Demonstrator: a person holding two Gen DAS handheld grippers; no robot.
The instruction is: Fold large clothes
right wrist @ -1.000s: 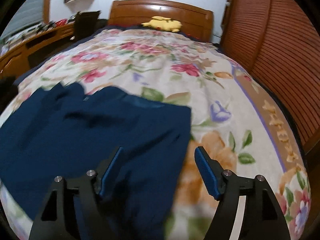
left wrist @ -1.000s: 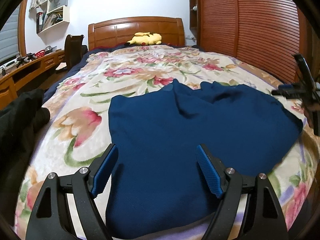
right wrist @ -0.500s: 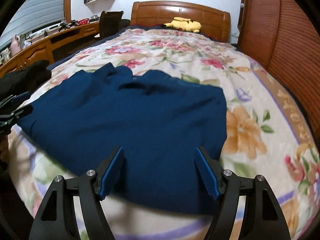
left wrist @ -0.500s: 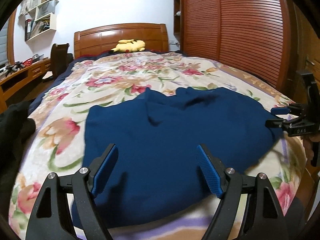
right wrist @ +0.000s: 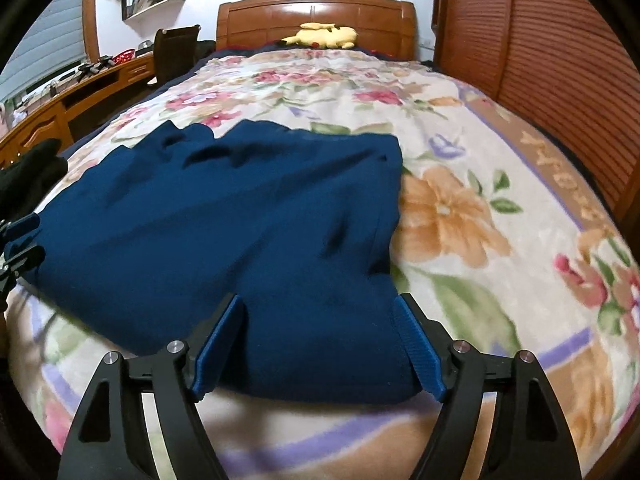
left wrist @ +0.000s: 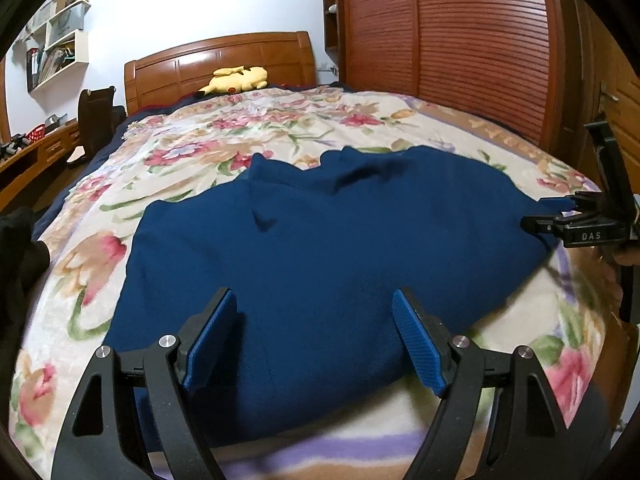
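Both hand-held grippers spread, right just widened, over navy garment.

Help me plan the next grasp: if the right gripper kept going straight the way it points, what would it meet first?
Most likely the blue garment: the right gripper has open jaws that frame the garment's near hem, with nothing between them. The floral blanket lies under it. Depth is hard to judge through the fisheye.

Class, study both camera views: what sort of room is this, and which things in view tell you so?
Most likely a home bedroom: a bed with a wooden headboard and floral blanket, a yellow plush toy at its head, and a slatted wooden wardrobe alongside.
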